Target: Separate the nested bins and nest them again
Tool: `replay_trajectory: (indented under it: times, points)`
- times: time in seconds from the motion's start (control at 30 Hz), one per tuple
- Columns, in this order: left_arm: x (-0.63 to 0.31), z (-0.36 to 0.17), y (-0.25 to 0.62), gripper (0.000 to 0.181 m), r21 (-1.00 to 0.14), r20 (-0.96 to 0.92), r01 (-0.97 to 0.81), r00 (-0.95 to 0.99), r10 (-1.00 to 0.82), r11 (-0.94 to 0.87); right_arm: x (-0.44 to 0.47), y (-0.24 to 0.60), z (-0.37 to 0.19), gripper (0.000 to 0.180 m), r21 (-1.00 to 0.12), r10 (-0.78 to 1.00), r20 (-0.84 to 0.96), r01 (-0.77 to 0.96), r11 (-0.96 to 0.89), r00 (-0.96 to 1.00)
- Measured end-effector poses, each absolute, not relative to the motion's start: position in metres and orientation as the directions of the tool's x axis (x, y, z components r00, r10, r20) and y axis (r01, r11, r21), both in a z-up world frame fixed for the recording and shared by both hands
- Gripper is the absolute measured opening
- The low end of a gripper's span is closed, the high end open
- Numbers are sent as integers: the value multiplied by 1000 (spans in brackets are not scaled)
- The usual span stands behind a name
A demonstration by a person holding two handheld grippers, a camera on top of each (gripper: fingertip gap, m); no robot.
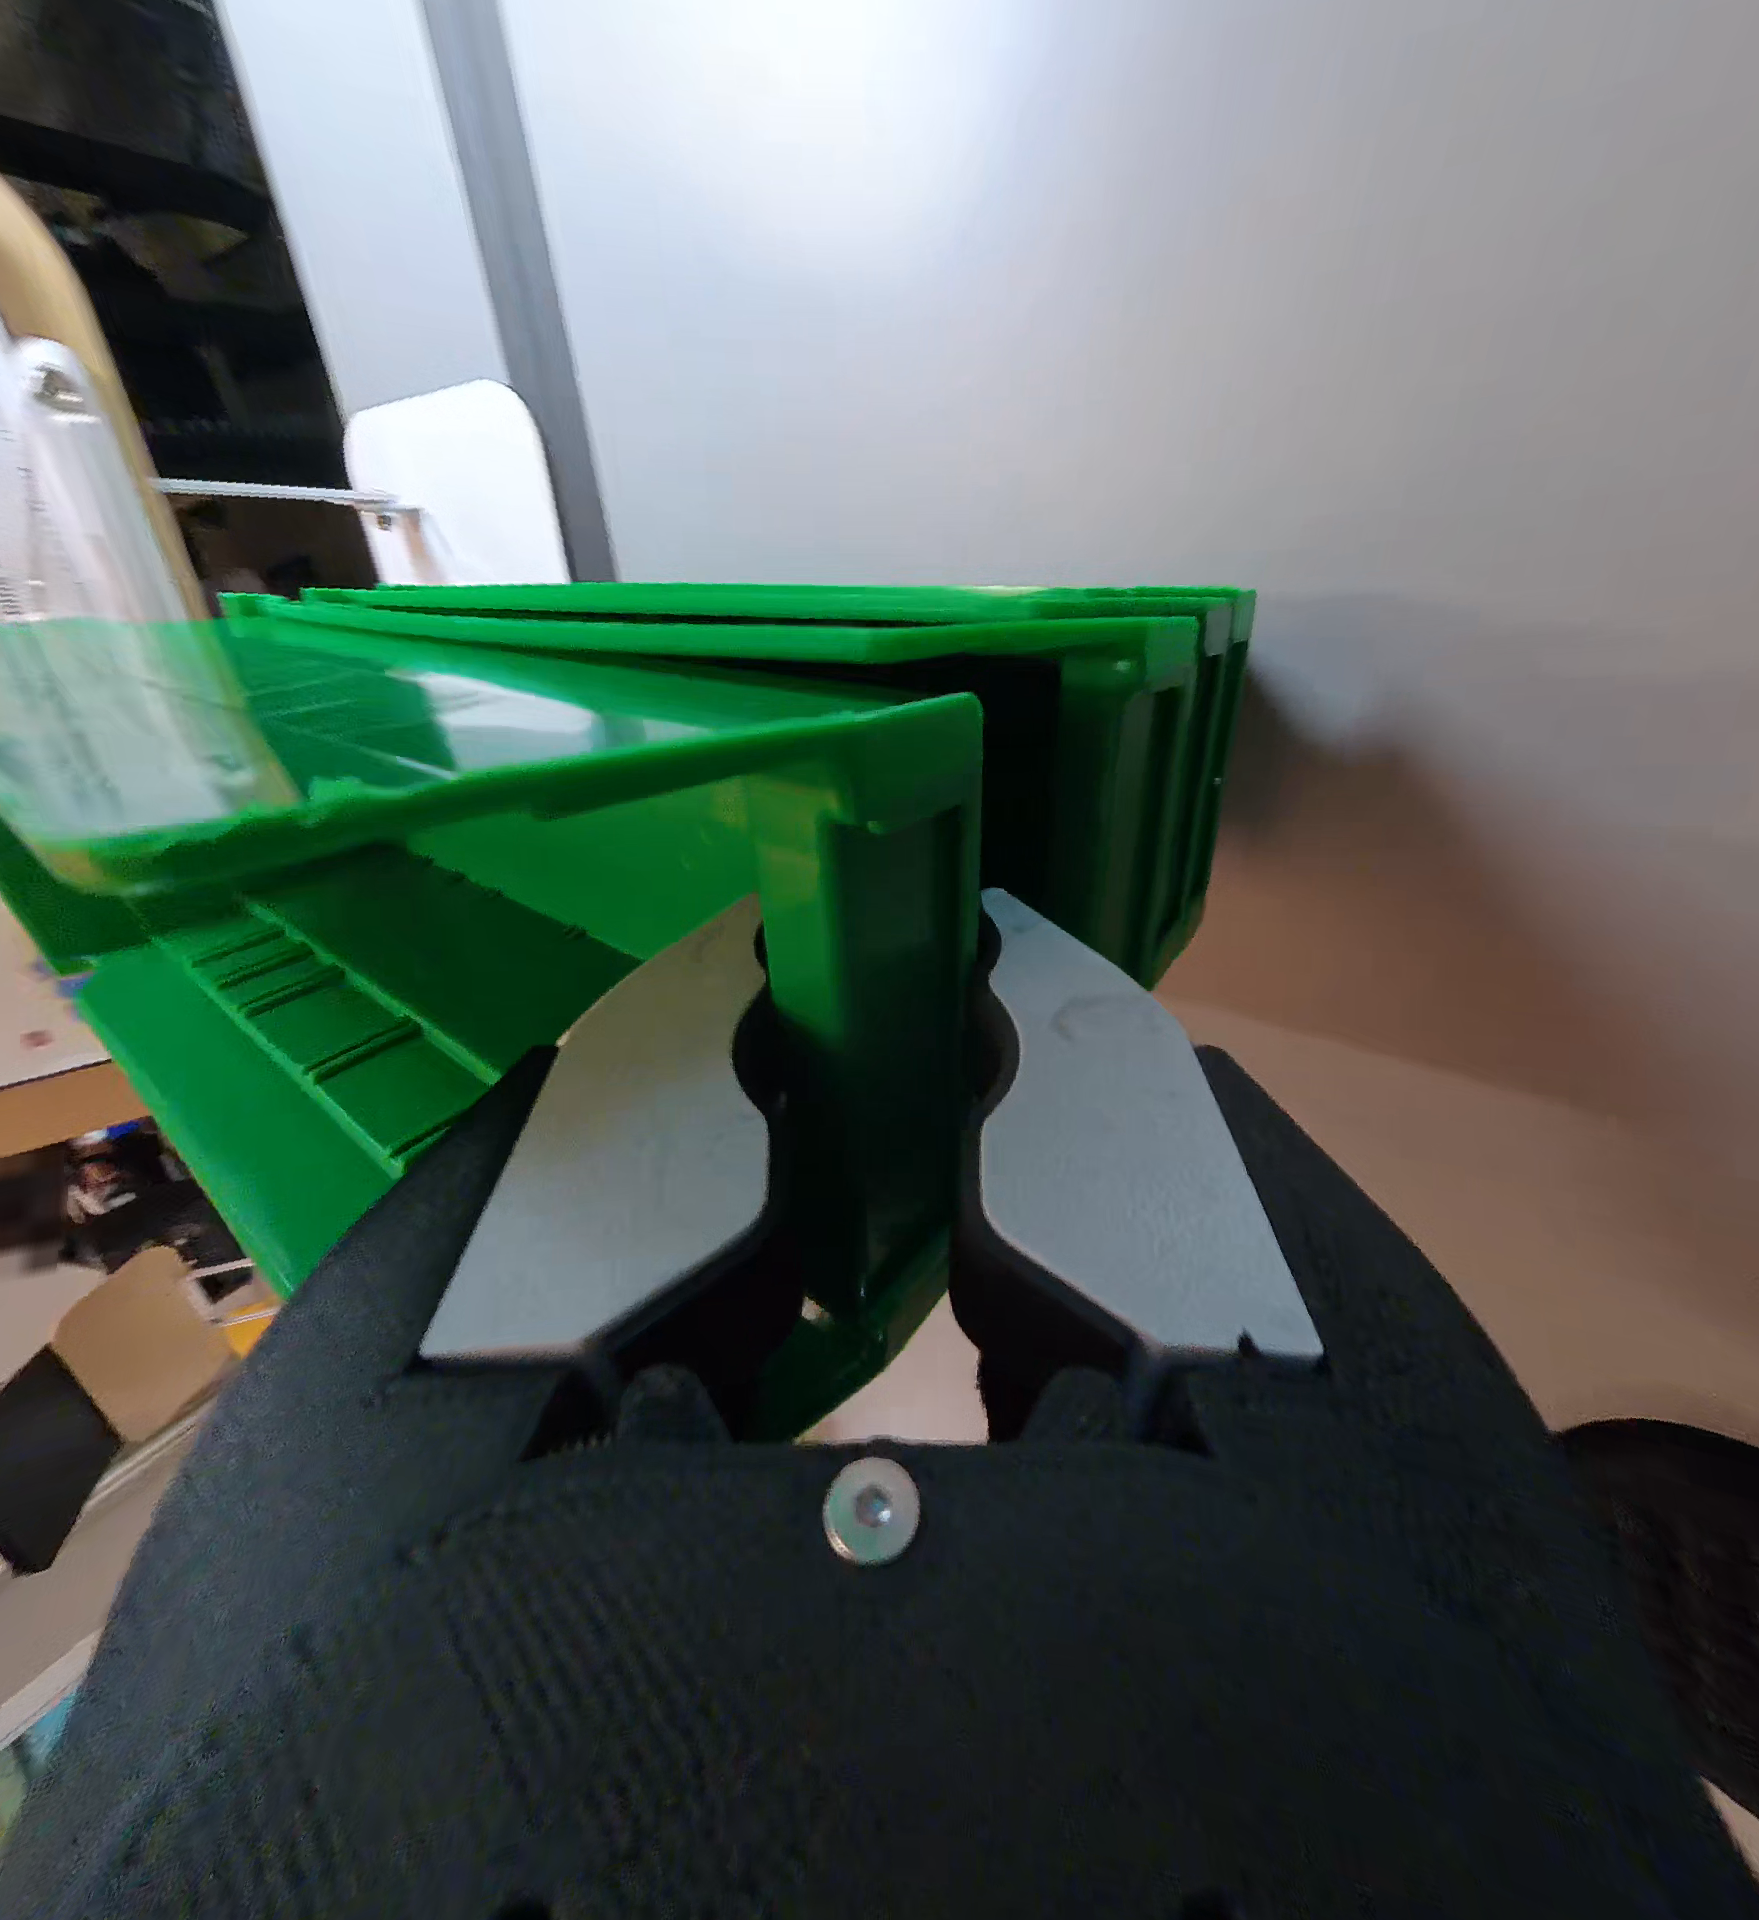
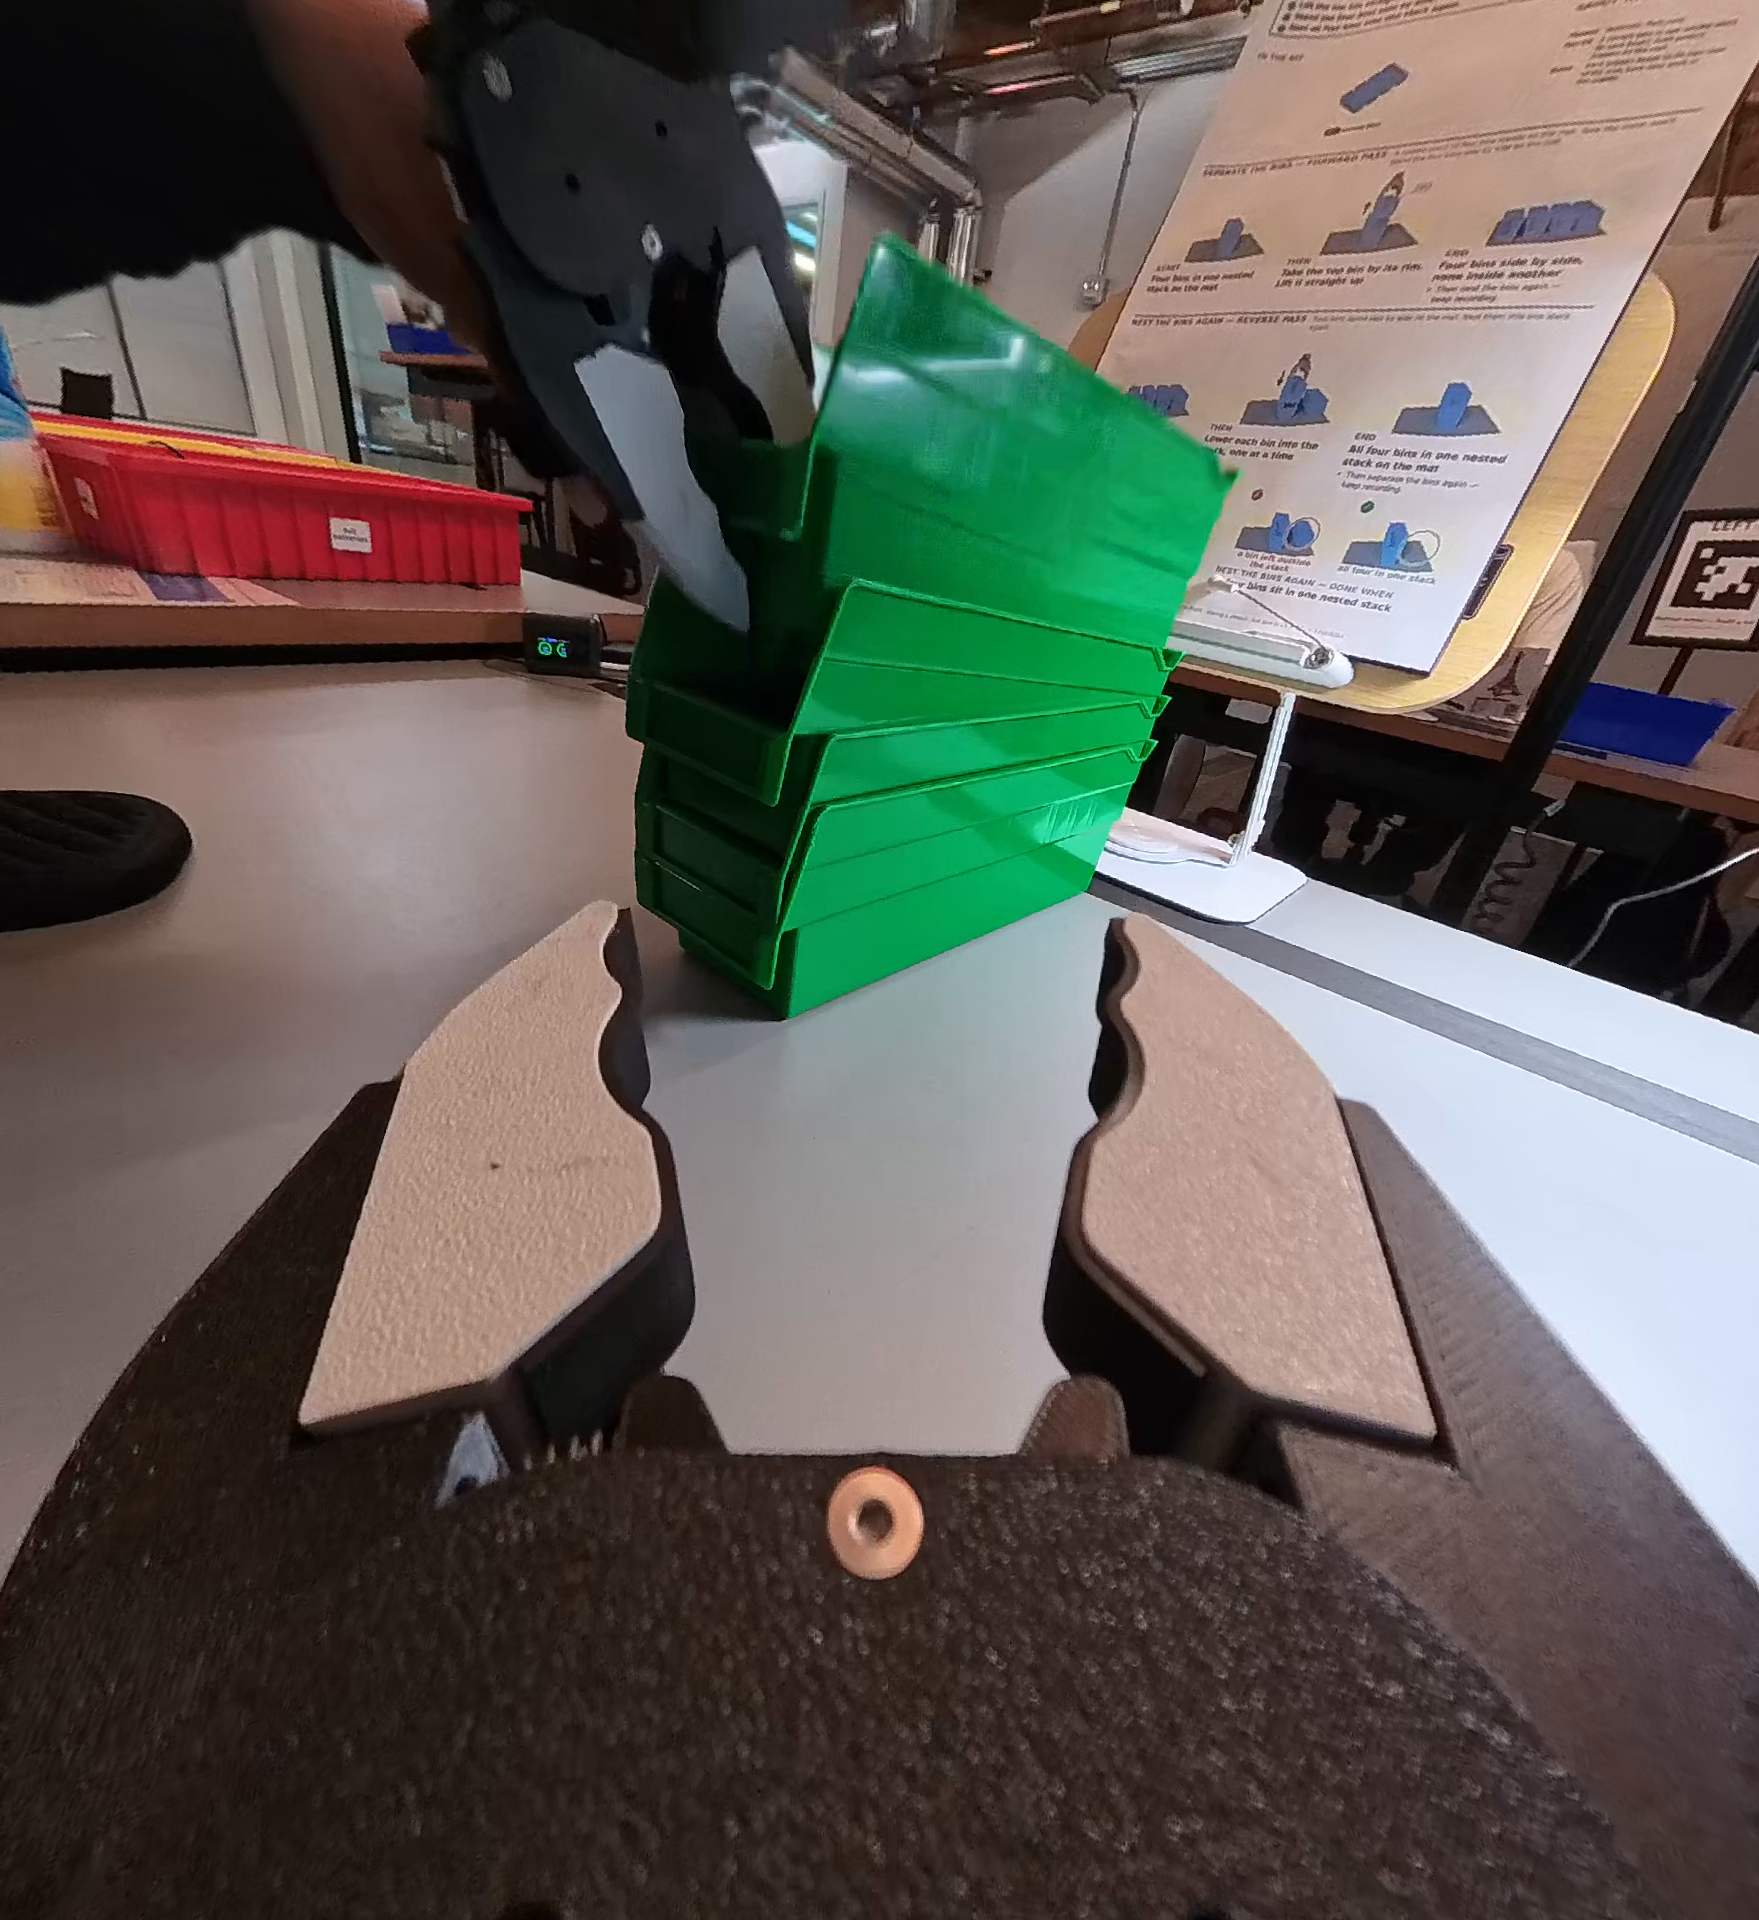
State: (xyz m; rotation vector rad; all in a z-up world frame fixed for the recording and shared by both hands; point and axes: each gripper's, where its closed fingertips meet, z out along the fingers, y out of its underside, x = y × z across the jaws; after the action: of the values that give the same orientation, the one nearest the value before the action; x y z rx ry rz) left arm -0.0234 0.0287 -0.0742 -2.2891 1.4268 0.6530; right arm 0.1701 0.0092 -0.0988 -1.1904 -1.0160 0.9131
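Top green plastic bin (image 2: 1010,457) tilted, partly lifted out of nested stack of green plastic bins (image 2: 885,821) on the grey table (image 2: 854,1195). Left hand-held gripper (image 1: 870,997) clamped on its end wall. Right hand-held gripper (image 2: 870,997) wide, empty, near stack base.

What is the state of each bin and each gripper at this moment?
Top bin: tilted, lifted partly out of the stack, held at its end wall.
Lower bins: nested together, resting on the table.
Left gripper: shut on the top bin's wall.
Right gripper: open, empty, apart from the stack.
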Motion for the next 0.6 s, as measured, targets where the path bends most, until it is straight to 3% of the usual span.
replay_trajectory:
  times: [0.33,0.47,0.6]
  points:
    - [-60,25,15,31,-144,-700,-887,405,-589,-439,168,10,-103,84,-990,946,132,-16,143,296]
    - [-91,6,-1,31,-140,-686,-865,435,-583,-481,166,11,-107,84,-990,947,135,2,141,292]
    - [-115,-47,-15,32,-144,-646,-850,469,-603,-507,165,11,-108,84,-990,946,138,11,141,294]
